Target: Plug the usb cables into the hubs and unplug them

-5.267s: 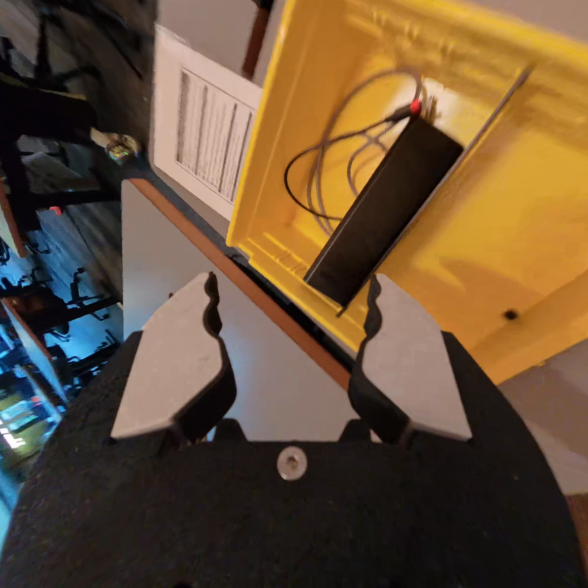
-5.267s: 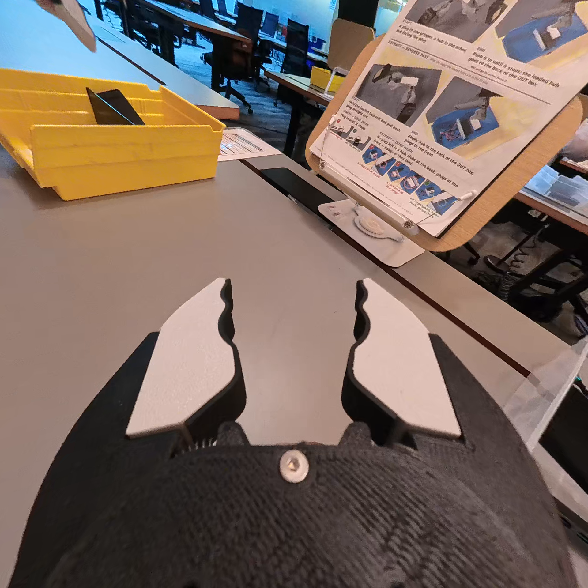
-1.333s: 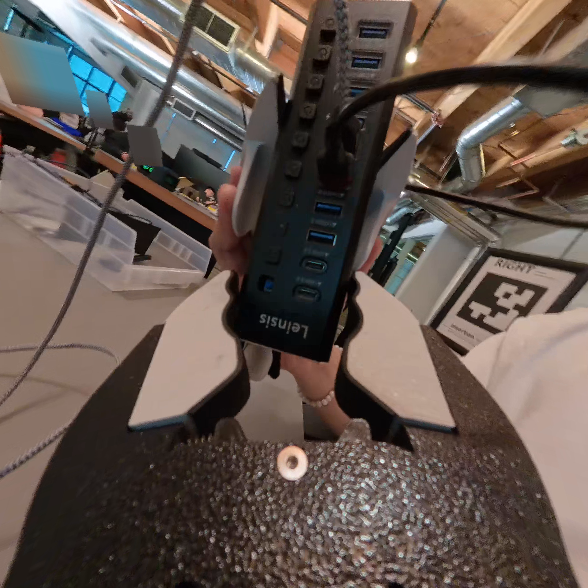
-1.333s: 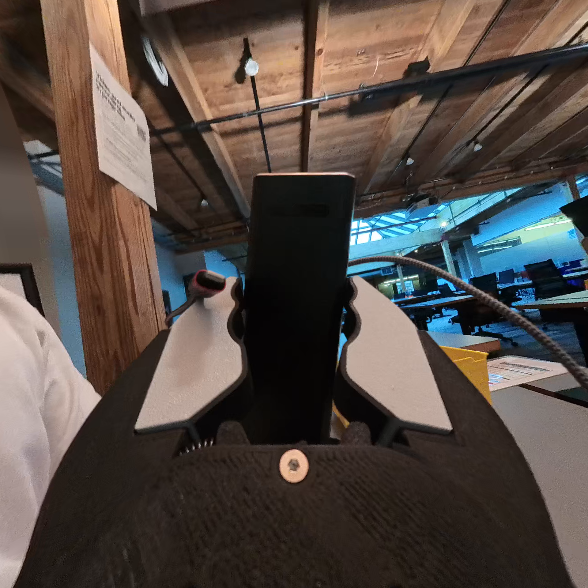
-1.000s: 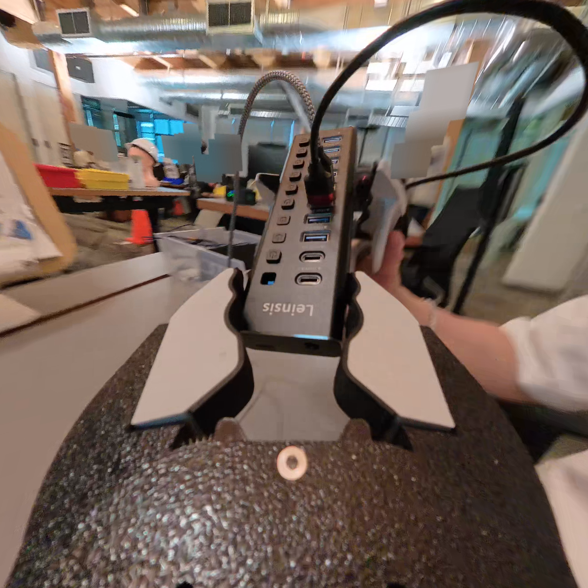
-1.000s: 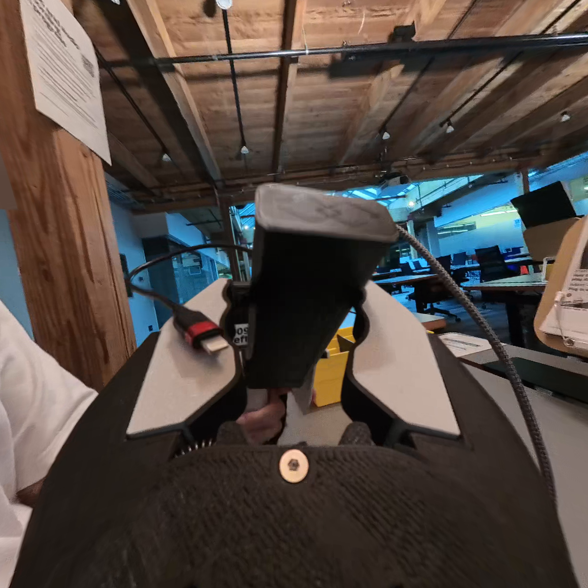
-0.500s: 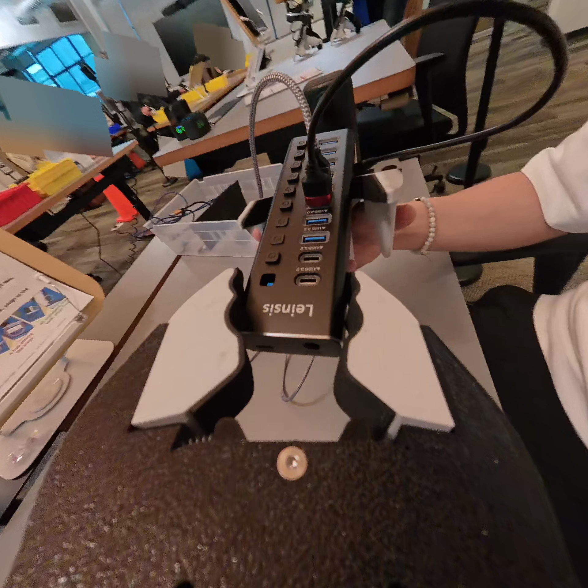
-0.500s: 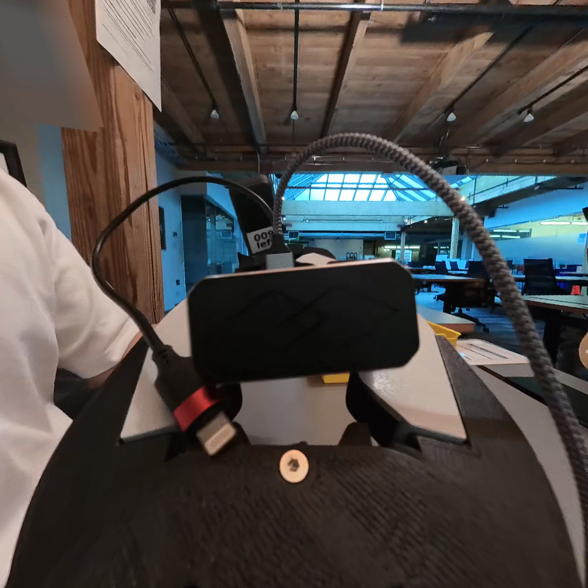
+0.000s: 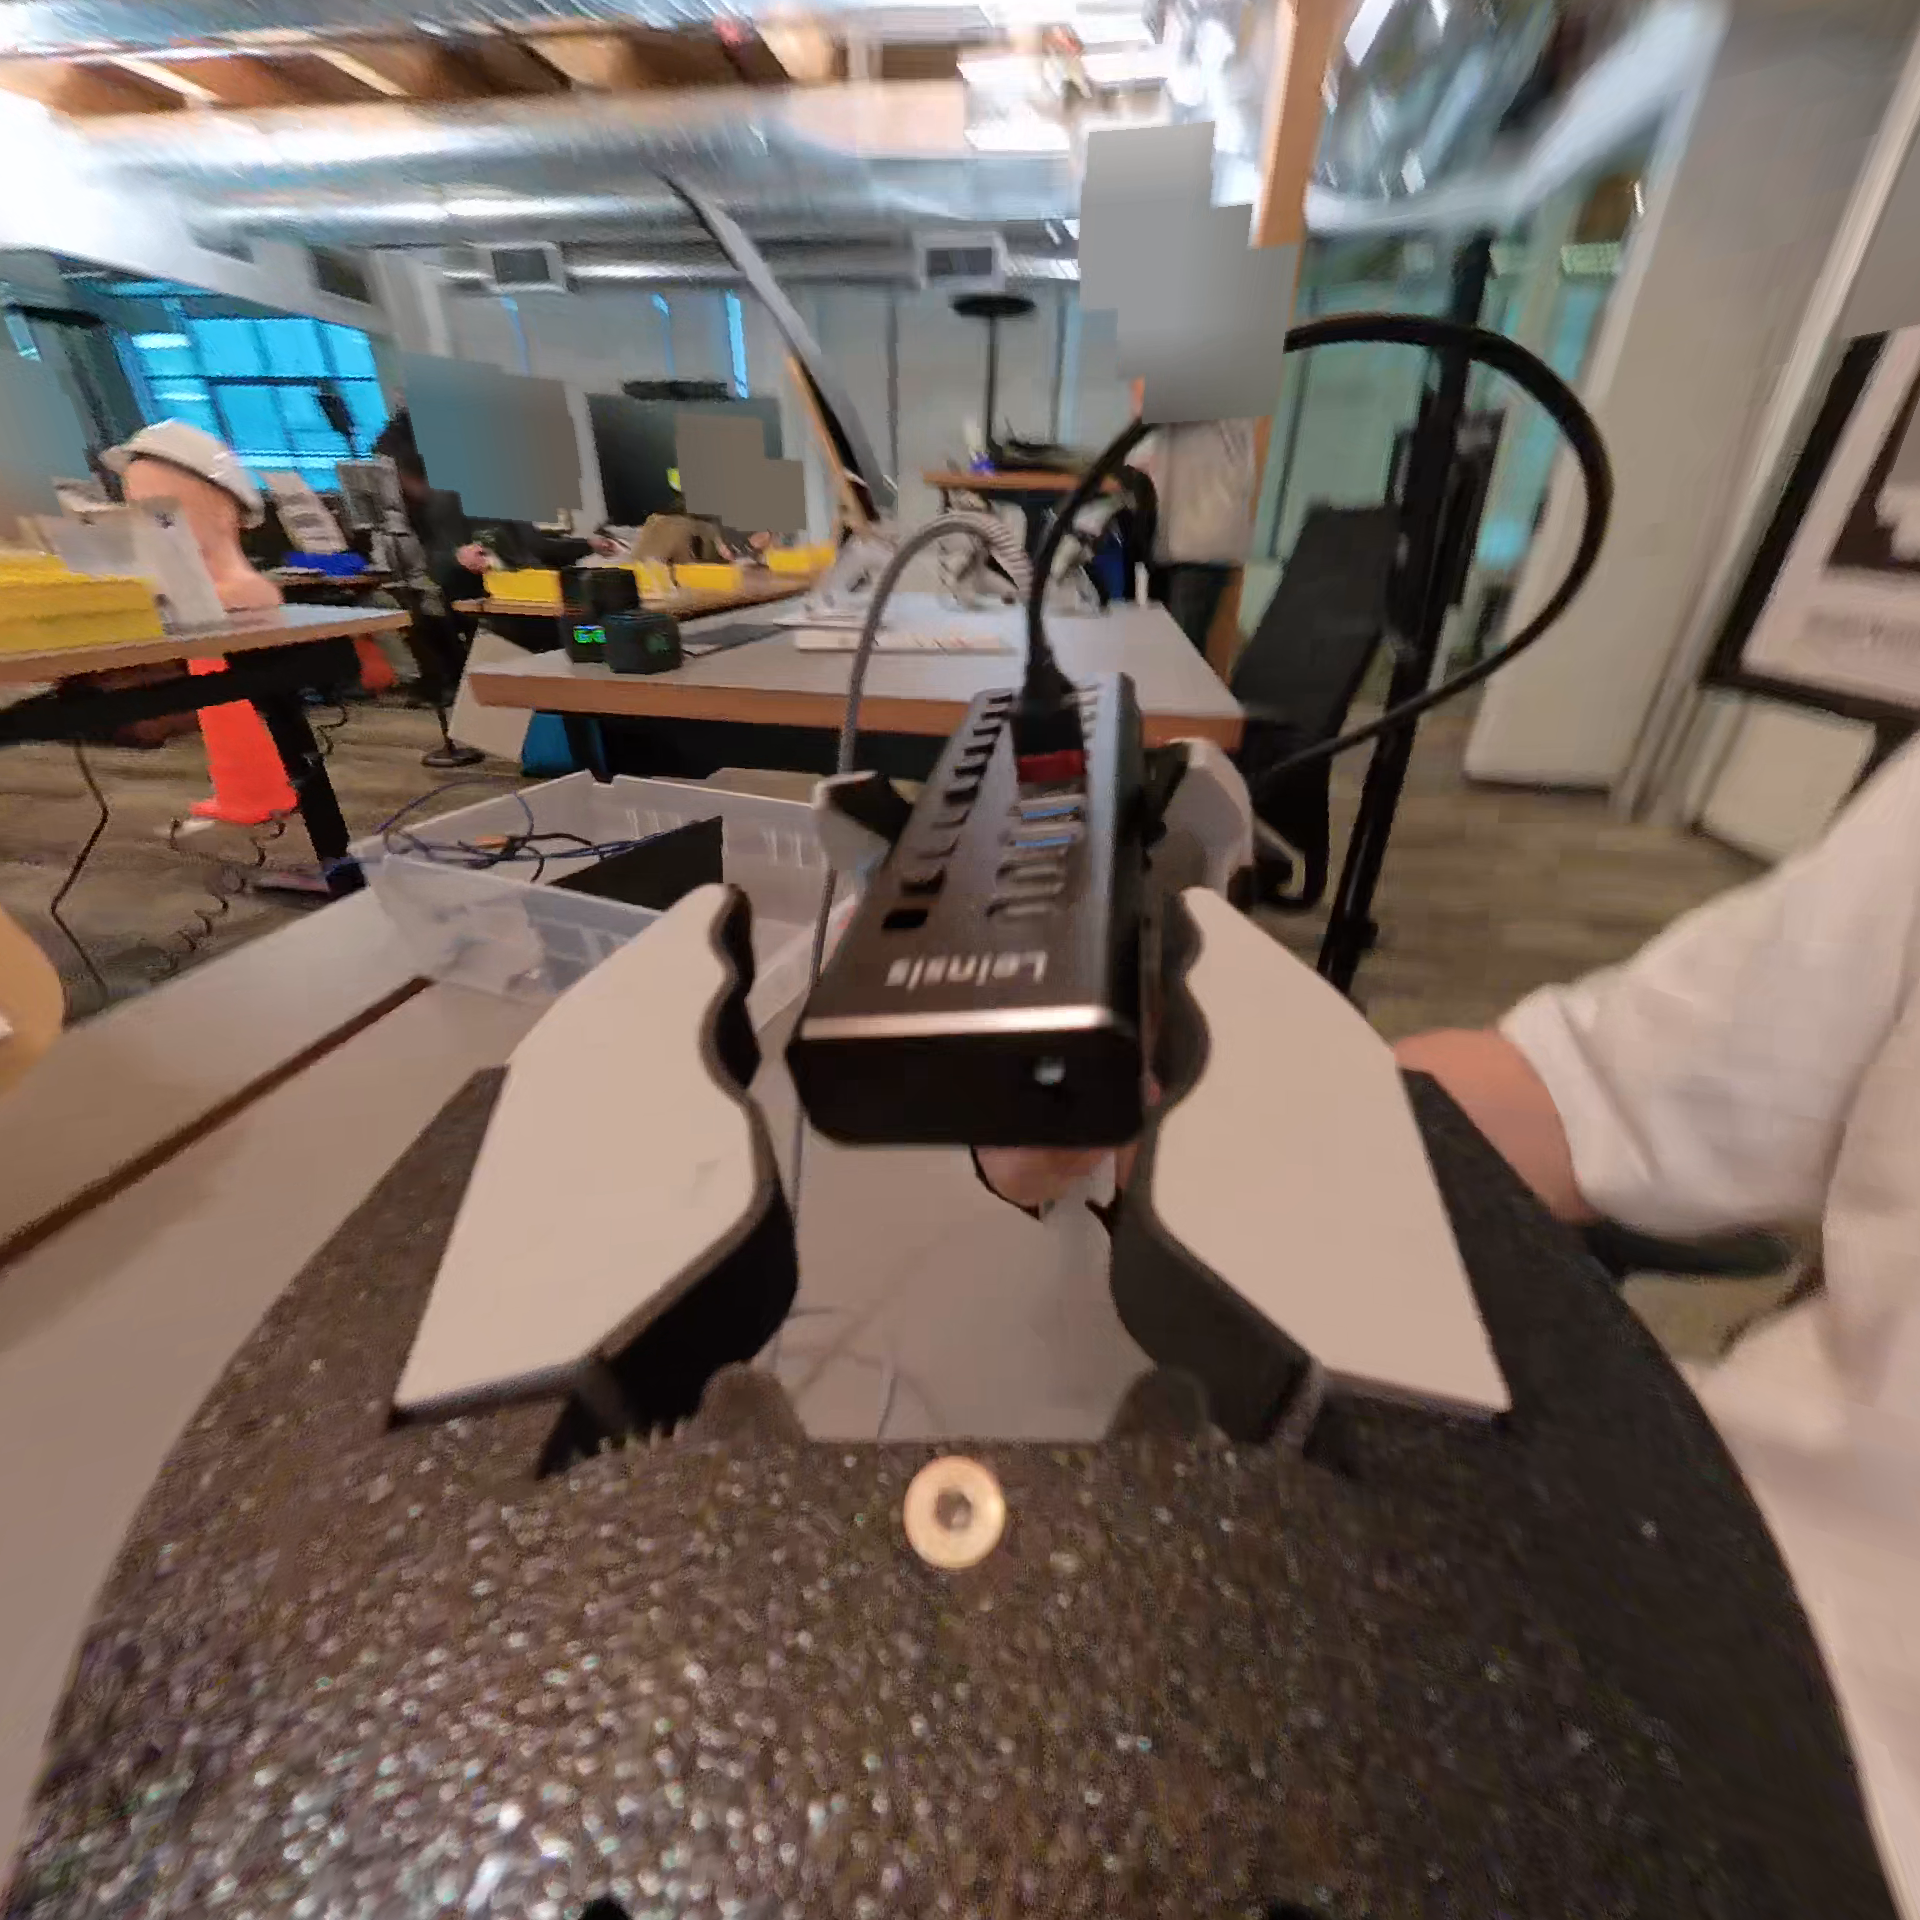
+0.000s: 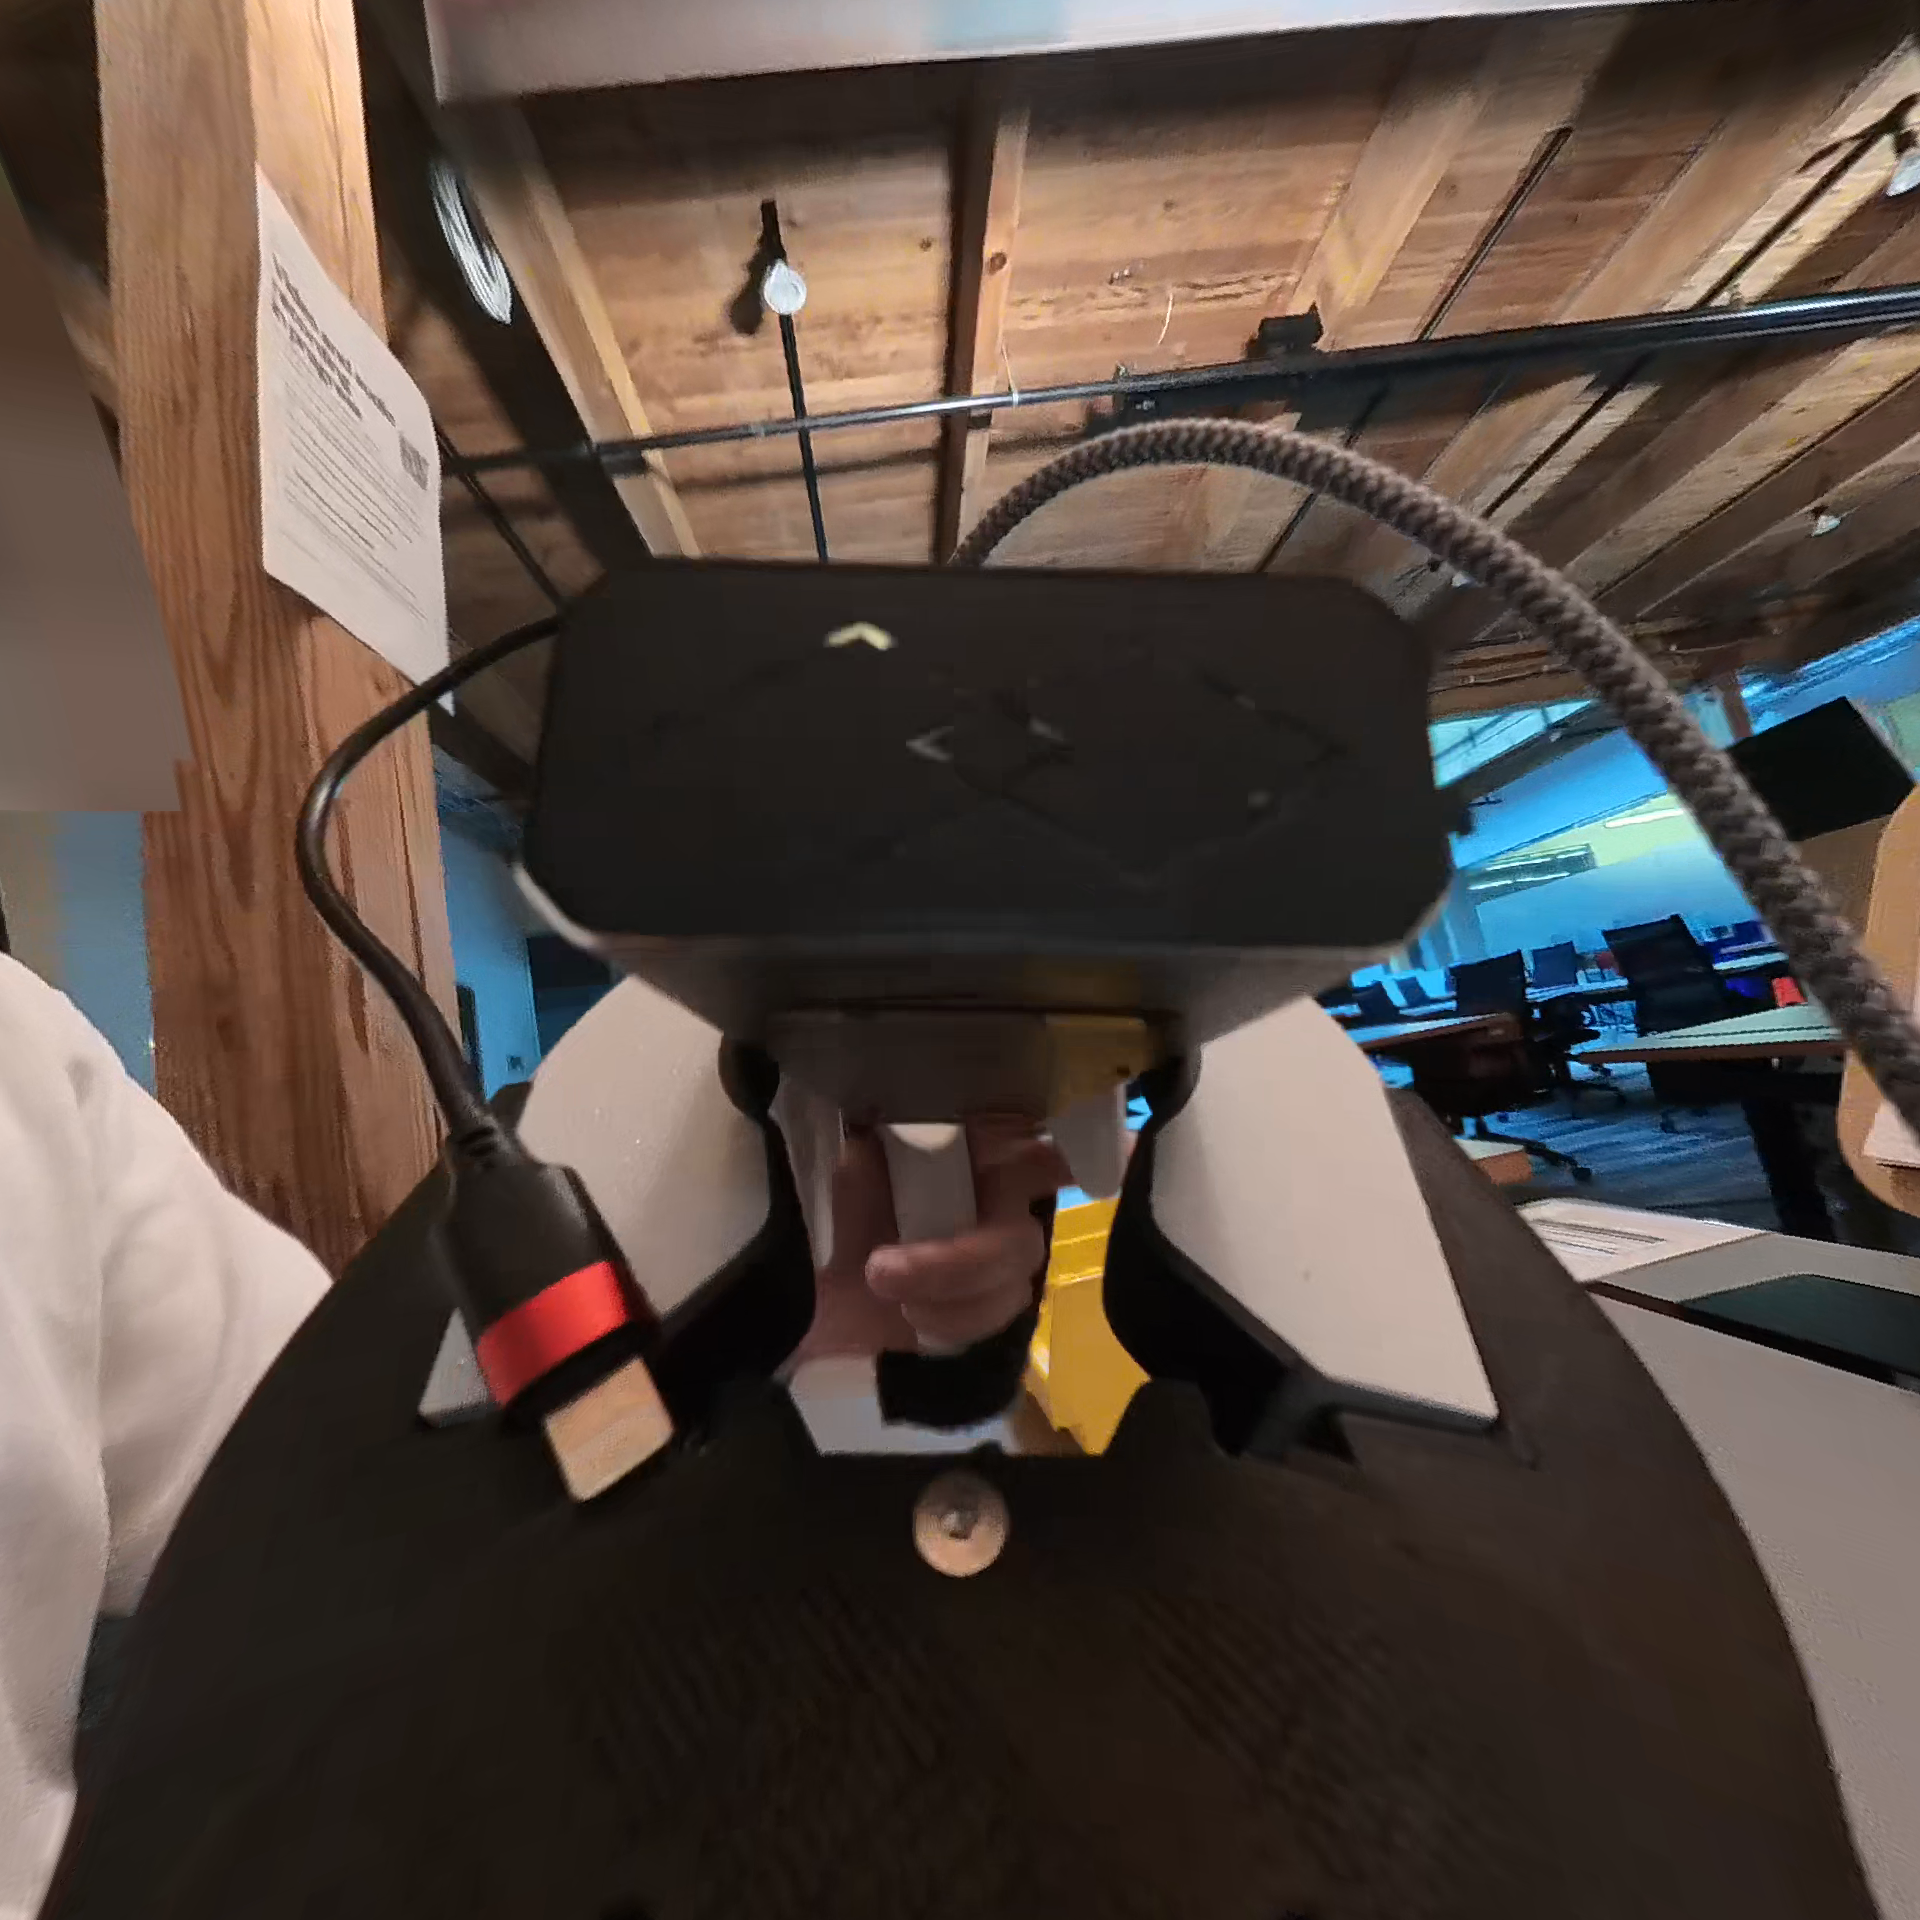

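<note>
Hub [image 9: 961,1075] in black, held up in the air off the tabletop [image 9: 208,1049], lies lengthwise between the fingers of the left claw [image 9: 961,914], with its near end face pointing back at the camera. It presses against that claw's right finger. A sliver of gap shows at the other finger, and with the blur I cannot tell whether this claw is clamping or has let go.

Ahead of the left claw, the right claw [image 10: 961,1060] flanks the hub's far half. In its own view, its fingertips pinch the body from both sides, so I read it as closed on the hub.

A black cable [image 9: 1548,499] loops up and round to the right of the left claw. Its red-banded plug [image 9: 1044,753] is seated in a port on the hub's top face. The free plug [image 10: 566,1340] at the cable's other end dangles over the right claw's left finger. A braided cable [image 10: 1558,644] arches away from the hub's far end.

With one lead seated, my judgement is that the plugging half is done and the unplugging is in hand. Next, one claw should brace the hub firmly. The other should take the seated plug by its red collar and draw it straight out along the port's axis. The slack loop should be kept from snagging either claw.
</note>
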A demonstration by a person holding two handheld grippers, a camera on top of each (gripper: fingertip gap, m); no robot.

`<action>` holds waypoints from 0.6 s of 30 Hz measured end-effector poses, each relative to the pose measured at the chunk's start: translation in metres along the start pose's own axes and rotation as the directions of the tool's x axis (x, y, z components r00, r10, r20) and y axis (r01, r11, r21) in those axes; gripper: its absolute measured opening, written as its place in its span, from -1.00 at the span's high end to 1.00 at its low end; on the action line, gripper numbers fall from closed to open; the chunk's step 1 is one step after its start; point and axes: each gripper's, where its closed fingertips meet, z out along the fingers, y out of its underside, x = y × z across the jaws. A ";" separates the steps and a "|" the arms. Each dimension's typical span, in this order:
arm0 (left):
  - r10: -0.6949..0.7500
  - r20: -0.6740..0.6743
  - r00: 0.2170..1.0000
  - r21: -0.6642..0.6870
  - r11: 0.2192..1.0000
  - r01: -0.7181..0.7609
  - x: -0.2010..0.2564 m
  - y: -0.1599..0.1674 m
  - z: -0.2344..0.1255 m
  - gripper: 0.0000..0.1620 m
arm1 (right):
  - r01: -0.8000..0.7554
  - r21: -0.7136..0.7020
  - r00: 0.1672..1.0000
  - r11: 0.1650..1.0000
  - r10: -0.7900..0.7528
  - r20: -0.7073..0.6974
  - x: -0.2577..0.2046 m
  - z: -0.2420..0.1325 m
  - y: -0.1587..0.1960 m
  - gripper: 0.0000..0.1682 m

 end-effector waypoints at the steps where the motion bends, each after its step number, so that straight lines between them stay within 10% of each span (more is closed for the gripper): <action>1: -0.059 0.031 0.998 0.028 0.998 0.059 -0.004 0.005 0.000 0.03 | -0.008 0.016 1.000 1.000 0.008 -0.010 0.002 -0.002 -0.004 0.16; 9: -0.378 -0.104 0.920 0.275 0.878 0.392 0.013 0.027 0.021 -0.01 | -0.011 0.018 1.000 1.000 0.011 -0.004 0.005 -0.003 0.002 0.16; 14: -0.297 -0.111 0.948 0.438 0.842 0.315 0.009 0.006 0.013 0.17 | 0.013 -0.032 1.000 0.999 -0.012 0.014 -0.003 0.003 0.017 0.16; 18: -0.235 -0.058 0.970 0.416 0.878 0.237 0.006 0.003 0.007 0.20 | -0.022 -0.145 0.999 0.989 0.026 0.025 -0.002 0.006 0.025 -0.28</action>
